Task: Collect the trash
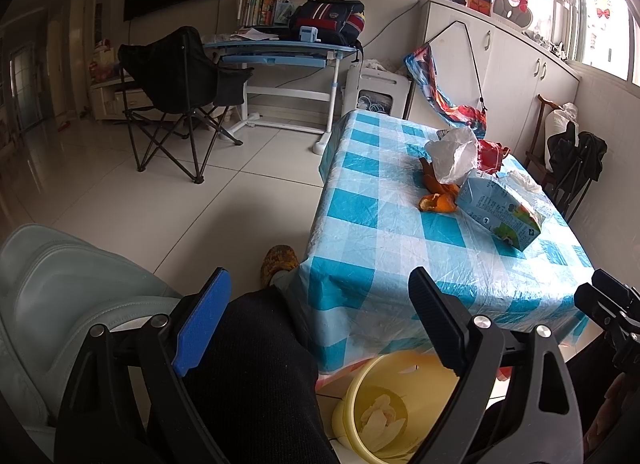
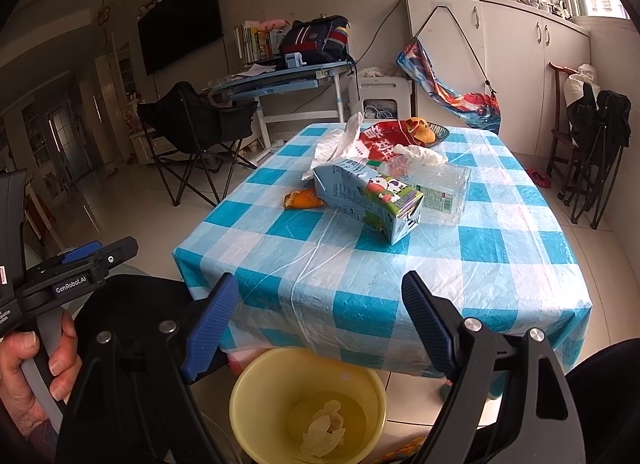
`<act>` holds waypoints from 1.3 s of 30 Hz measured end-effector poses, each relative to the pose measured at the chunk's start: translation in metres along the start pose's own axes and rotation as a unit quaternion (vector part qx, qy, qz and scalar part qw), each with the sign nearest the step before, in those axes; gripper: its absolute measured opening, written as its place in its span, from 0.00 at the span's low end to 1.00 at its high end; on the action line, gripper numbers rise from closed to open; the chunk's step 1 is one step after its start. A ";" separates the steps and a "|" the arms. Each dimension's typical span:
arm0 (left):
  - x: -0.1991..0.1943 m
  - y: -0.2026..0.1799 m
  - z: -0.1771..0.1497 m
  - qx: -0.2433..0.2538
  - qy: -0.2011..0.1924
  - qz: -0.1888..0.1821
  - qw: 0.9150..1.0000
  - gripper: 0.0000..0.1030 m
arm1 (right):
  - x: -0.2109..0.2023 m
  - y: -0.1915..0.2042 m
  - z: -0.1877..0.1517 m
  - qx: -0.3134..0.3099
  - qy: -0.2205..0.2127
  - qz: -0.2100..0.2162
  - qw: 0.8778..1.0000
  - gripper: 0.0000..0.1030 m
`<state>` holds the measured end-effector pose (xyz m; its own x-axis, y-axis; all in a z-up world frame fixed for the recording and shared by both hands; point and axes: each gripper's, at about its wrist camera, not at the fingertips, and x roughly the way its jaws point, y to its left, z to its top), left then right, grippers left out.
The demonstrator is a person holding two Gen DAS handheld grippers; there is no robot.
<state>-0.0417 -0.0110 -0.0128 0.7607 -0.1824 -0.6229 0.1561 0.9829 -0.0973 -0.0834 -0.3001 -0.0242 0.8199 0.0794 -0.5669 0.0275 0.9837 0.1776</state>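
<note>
Right wrist view, milk carton [image 2: 370, 197] on table [image 2: 500, 264], beyond spread jaws

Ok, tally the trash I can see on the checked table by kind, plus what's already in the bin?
Blue-green milk carton: 1
Clear plastic bottle: 1
Orange peel pieces: 2
Crumpled white plastic bag: 1
Red snack wrapper: 1
Crumpled white tissue: 1
Table total: 7
Pale wad in the yellow plastic bin: 1

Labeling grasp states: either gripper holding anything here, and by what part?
Nothing is held. The left gripper and right gripper are both open and empty, above the yellow bin. The milk carton lies untouched on the table.
</note>
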 end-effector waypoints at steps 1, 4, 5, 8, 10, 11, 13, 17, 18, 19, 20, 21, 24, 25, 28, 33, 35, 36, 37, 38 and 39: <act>0.000 0.000 0.000 0.000 0.000 0.000 1.000 0.84 | 0.000 0.000 0.000 -0.001 0.000 0.000 1.000 0.78; 0.001 0.000 -0.001 0.000 0.001 0.000 1.000 0.85 | 0.000 0.001 -0.001 -0.003 0.001 0.001 1.000 0.78; 0.001 0.000 -0.001 0.000 0.001 0.000 1.000 0.85 | 0.000 0.001 -0.001 -0.003 0.001 0.002 1.000 0.78; 0.000 0.000 0.000 0.000 0.001 0.000 1.000 0.85 | 0.001 0.002 -0.001 -0.003 0.001 0.002 1.000 0.78; 0.000 0.000 0.000 -0.001 0.001 0.000 1.000 0.85 | 0.001 0.002 -0.001 -0.003 0.001 0.002 1.000 0.78; 0.000 0.000 -0.001 -0.001 0.001 0.000 1.000 0.85 | 0.001 0.002 -0.001 -0.003 0.001 0.002 1.000 0.78; 0.000 0.000 0.000 0.000 0.001 0.000 1.000 0.85 | 0.001 0.002 -0.001 -0.003 0.002 0.002 1.000 0.78; 0.000 0.000 0.000 0.000 0.001 0.000 1.000 0.85 | 0.001 0.003 -0.001 -0.003 0.002 0.002 1.000 0.78; 0.000 0.001 0.000 -0.001 0.002 0.000 1.000 0.85 | 0.002 0.003 -0.001 -0.003 0.002 0.002 1.000 0.78; 0.001 0.001 -0.001 -0.001 0.002 0.000 1.000 0.85 | 0.002 0.003 -0.001 -0.003 0.003 0.002 1.000 0.78; 0.001 0.001 -0.001 -0.001 0.003 0.000 1.000 0.85 | 0.002 0.003 -0.001 -0.003 0.003 0.002 1.000 0.78; 0.002 0.001 -0.001 -0.001 0.003 0.001 1.000 0.85 | 0.002 0.003 -0.001 -0.003 0.002 0.002 1.000 0.78; 0.003 0.002 -0.003 -0.002 0.004 0.001 1.000 0.85 | 0.002 0.003 -0.001 -0.003 0.003 0.002 1.000 0.78; 0.003 0.001 -0.002 -0.002 0.004 0.001 1.000 0.85 | 0.003 0.003 -0.002 -0.003 0.003 0.002 1.000 0.78; 0.003 0.001 -0.003 -0.001 0.004 0.001 1.000 0.85 | 0.003 0.003 -0.002 -0.003 0.002 0.002 1.000 0.78; 0.003 0.001 -0.002 -0.002 0.005 0.001 1.000 0.85 | 0.003 0.004 -0.002 -0.003 0.002 0.002 1.000 0.78; 0.003 0.002 -0.002 -0.002 0.005 0.001 1.000 0.85 | 0.003 0.004 -0.002 -0.003 0.003 0.002 1.000 0.78; 0.003 0.001 -0.002 -0.002 0.005 0.001 1.000 0.85 | 0.002 0.003 -0.001 -0.003 0.003 0.002 1.000 0.78; 0.003 0.002 -0.003 -0.002 0.005 0.001 1.000 0.85 | 0.002 0.003 -0.002 -0.003 0.003 0.002 1.000 0.78; 0.003 0.001 -0.002 -0.002 0.005 0.001 1.000 0.85 | 0.003 0.004 -0.002 -0.003 0.003 0.003 1.000 0.78; 0.003 0.001 -0.002 -0.002 0.005 0.001 1.000 0.85 | 0.003 0.004 -0.002 -0.003 0.003 0.002 1.000 0.78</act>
<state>-0.0402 -0.0101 -0.0163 0.7546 -0.1795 -0.6311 0.1521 0.9835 -0.0979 -0.0821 -0.2962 -0.0263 0.8169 0.0849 -0.5705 0.0202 0.9843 0.1753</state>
